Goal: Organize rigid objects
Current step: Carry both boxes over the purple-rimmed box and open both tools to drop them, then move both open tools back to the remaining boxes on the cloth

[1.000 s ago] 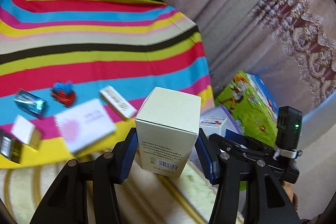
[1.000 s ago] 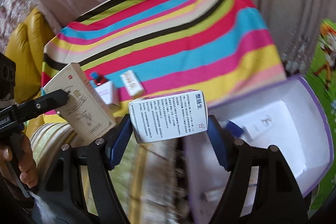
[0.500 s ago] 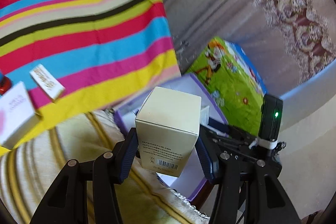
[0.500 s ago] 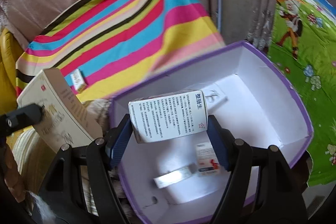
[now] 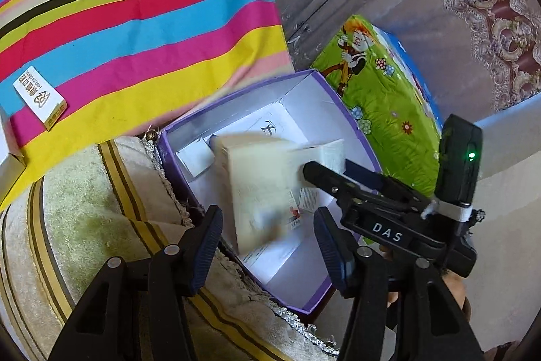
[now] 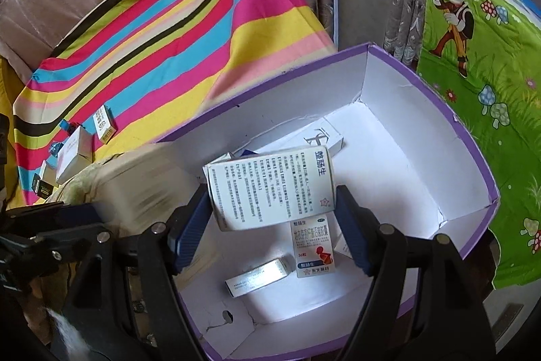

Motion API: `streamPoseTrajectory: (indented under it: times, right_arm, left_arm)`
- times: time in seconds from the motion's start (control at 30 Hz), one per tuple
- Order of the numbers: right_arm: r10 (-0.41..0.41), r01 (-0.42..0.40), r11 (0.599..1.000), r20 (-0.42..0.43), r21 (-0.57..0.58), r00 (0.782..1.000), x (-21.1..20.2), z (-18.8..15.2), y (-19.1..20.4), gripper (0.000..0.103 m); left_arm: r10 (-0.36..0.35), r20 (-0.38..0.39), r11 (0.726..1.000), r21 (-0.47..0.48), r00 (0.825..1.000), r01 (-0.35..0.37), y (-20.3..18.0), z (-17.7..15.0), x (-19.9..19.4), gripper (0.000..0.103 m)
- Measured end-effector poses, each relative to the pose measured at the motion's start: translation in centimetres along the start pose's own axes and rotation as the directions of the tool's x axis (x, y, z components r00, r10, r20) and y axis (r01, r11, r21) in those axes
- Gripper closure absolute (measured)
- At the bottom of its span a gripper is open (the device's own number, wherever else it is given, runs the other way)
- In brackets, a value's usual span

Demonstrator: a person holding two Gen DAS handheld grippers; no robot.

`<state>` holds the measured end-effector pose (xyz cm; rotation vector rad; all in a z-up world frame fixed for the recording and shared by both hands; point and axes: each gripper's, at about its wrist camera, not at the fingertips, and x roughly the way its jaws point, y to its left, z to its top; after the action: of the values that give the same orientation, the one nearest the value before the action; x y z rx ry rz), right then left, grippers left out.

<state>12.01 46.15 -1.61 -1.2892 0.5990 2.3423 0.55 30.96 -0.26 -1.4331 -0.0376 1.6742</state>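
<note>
The left gripper (image 5: 267, 246) has let go: its cream box (image 5: 260, 188), blurred, drops free into the purple bin (image 5: 341, 110). The right gripper (image 6: 274, 225) has loosened too; its printed box (image 6: 270, 188) tilts over the bin.

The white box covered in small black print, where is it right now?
In the right wrist view, the printed white box hangs tilted between the right gripper pads, over the open purple-edged box, above smaller cartons.
</note>
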Motion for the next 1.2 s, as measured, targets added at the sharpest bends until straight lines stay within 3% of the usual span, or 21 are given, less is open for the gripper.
streamPoseTrajectory:
  times: [0.23,0.4,0.5,0.67,0.83,1.03,1.2]
  right_arm:
    - [0.001,-0.001,1.0,-0.022,0.003,1.0,0.5,-0.1,0.1,0.024]
    - [-0.005,0.005,1.0,-0.019,0.01,1.0,0.4,-0.1,0.0,0.022]
    - [-0.004,0.004,1.0,-0.018,0.009,1.0,0.3,-0.1,0.1,0.022]
    - [0.001,-0.001,1.0,-0.02,0.004,1.0,0.3,-0.1,0.6,0.022]
    - [0.019,-0.019,1.0,-0.012,-0.016,1.0,0.0,0.0,2.1,0.022]
    - [0.044,-0.043,0.997,0.014,-0.069,0.999,-0.9,0.1,5.0,0.022]
    - [0.073,-0.071,0.992,0.024,-0.105,0.997,-1.5,0.3,7.4,0.022]
  left_arm:
    - [-0.003,0.011,1.0,-0.003,1.0,0.003,0.1,-0.1,-0.4,0.044]
    - [-0.009,0.071,0.999,-0.039,0.997,0.012,0.6,0.0,-1.7,0.043]
    - [-0.003,0.13,0.999,-0.035,0.991,0.008,0.9,-0.1,-3.1,0.03]
    - [0.05,0.164,0.999,-0.016,0.985,-0.048,1.3,-0.3,-4.8,0.028]
    - [0.053,0.163,0.997,-0.059,0.985,-0.044,2.9,-0.4,-6.0,0.028]
    - [0.108,0.221,0.993,-0.062,0.969,-0.096,4.4,-1.0,-8.2,0.028]
    - [0.106,0.248,0.99,-0.117,0.963,-0.079,6.5,-1.7,-9.9,0.028]
